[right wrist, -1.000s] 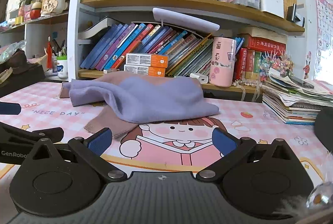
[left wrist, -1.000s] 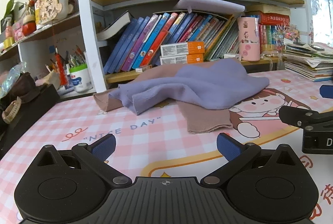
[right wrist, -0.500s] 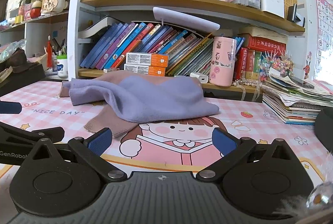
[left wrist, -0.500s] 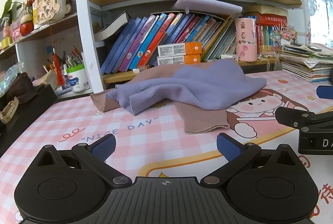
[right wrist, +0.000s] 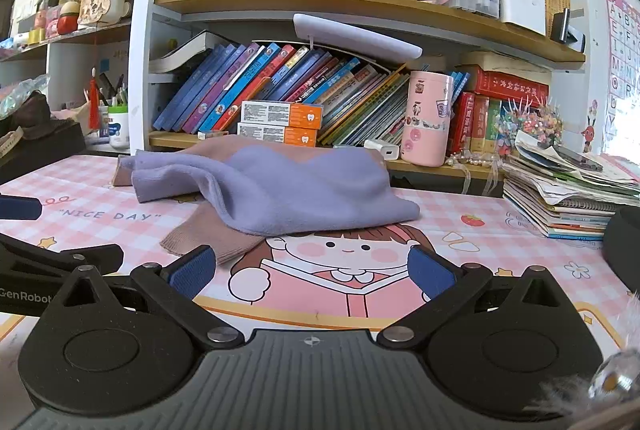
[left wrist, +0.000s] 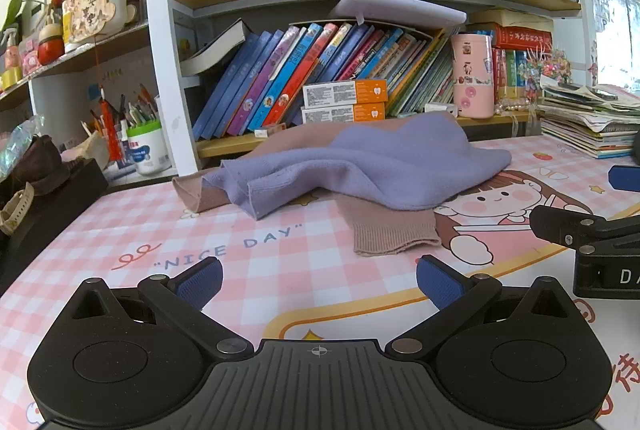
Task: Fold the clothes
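Note:
A crumpled knit garment, lilac (left wrist: 384, 170) (right wrist: 296, 190) on top with a dusty-pink ribbed part (left wrist: 390, 230) (right wrist: 208, 234) sticking out below, lies on the pink checked desk mat (left wrist: 224, 262) (right wrist: 500, 230). My left gripper (left wrist: 318, 280) is open, low over the mat, short of the garment with nothing between its fingers. My right gripper (right wrist: 310, 272) is also open and holds nothing, a little short of the pink cuff. Each gripper shows at the edge of the other's view: the right gripper (left wrist: 592, 230) and the left gripper (right wrist: 52, 258).
A bookshelf (left wrist: 360, 78) packed with books stands right behind the garment, with a pink tumbler (left wrist: 472, 76) (right wrist: 428, 118) on its low ledge. A stack of papers and notebooks (right wrist: 568, 198) sits at the right. A black box (left wrist: 44, 198) and a pen pot (left wrist: 146, 146) stand left.
Both grippers have stayed open and almost still; the left wrist view has shifted slightly, so the garment sits a touch further left and higher. The garment has not moved.

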The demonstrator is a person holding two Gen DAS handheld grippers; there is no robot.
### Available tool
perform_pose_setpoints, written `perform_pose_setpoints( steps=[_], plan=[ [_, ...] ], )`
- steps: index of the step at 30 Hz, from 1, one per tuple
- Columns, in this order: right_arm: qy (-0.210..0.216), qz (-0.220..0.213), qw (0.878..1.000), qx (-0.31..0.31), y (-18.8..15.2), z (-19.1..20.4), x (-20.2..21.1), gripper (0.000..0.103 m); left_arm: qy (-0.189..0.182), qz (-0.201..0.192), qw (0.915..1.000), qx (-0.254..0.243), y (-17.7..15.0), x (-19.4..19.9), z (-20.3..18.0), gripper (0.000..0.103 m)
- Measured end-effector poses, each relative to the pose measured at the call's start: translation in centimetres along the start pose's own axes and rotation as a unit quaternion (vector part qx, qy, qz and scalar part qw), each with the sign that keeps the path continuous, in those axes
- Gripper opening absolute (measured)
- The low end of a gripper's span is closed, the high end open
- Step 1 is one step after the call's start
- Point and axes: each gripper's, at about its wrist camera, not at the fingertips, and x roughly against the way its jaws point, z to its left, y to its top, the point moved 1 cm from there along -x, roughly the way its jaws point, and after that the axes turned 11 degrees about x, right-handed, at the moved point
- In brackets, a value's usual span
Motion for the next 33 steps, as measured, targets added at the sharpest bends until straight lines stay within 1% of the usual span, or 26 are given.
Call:
perform_pose_setpoints(
  steps=[18,33],
  plan=[
    [0.003,-0.006,1.0,-0.01,-0.02,-0.06,0.21,0.103,-0.001,0.003,1.0,0.009,-0.03,-0.07,0.32,0.103],
    [-0.001,-0.004,1.0,-0.003,0.04,0.21,0.22,0.103,-0.001,0.005,0.9999,0.012,0.01,-0.14,0.33,0.103]
  ],
)
